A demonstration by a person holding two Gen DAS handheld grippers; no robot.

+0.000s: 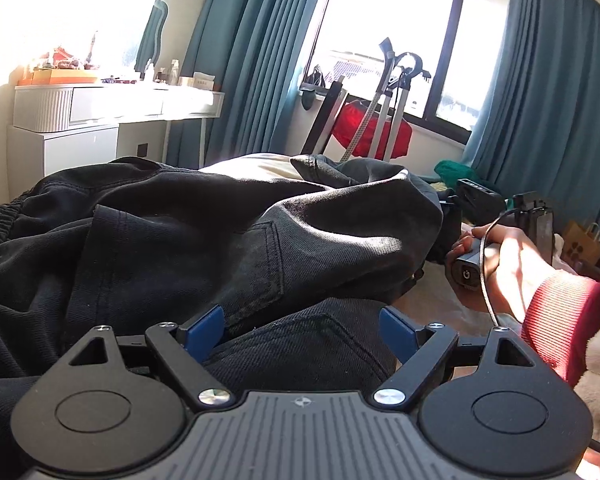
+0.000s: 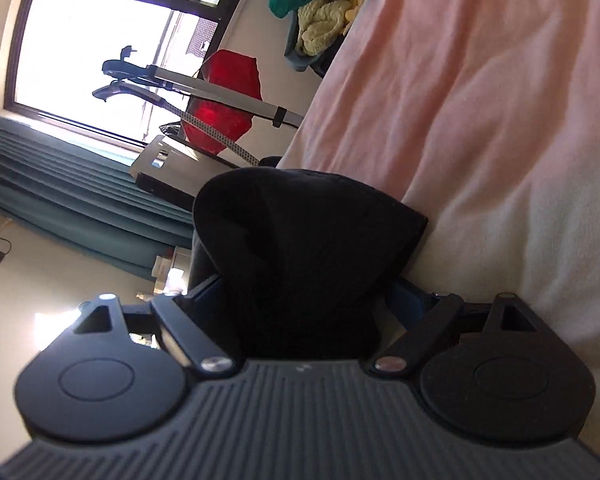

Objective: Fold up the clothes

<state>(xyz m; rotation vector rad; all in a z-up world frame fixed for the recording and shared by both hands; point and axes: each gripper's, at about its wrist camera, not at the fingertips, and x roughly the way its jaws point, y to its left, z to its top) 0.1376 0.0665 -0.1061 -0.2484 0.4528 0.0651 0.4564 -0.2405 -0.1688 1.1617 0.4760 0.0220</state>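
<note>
Denim fills both claws — left claw (image 1: 302, 326) spread wide over black jeans (image 1: 204, 240); right claw (image 2: 306, 292) grips a bunched fold beside the pink bedsheet (image 2: 480, 100).

Between the jaws lies matt black twill trousers (image 1: 220, 232), coarse-woven with stitched seams. Beyond them, a soft pink sheet (image 2: 480, 100), smooth cotton.

The crumpled black denim trousers (image 1: 188, 232) had faded grey patches; blue pads (image 1: 204, 332) lined the black left gripper (image 1: 300, 328). Teal pleated curtains (image 1: 252, 52) hung at twelve o'clock, a ribbed red sleeve cuff (image 1: 556, 312) at three, over a pale pink bedsheet (image 2: 480, 100)
</note>
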